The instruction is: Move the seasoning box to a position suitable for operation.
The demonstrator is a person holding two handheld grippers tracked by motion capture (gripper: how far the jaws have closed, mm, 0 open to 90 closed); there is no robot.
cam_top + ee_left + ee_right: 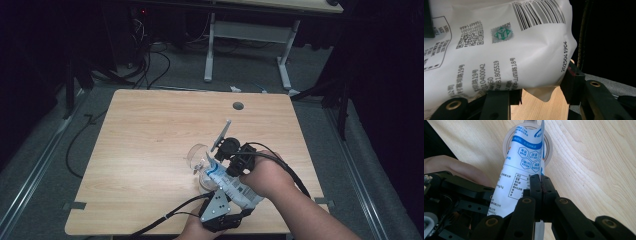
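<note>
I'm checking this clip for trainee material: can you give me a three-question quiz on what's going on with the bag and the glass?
1. True or false: the white printed bag lies flat on the wooden table.
2. Which gripper pinches the bag's edge with its jaws closed together? A. left gripper B. right gripper
3. Fill in: the bag's top end points toward the mouth of the clear ____.

Key
1. False; both grippers hold it up.
2. B.
3. glass.
</note>
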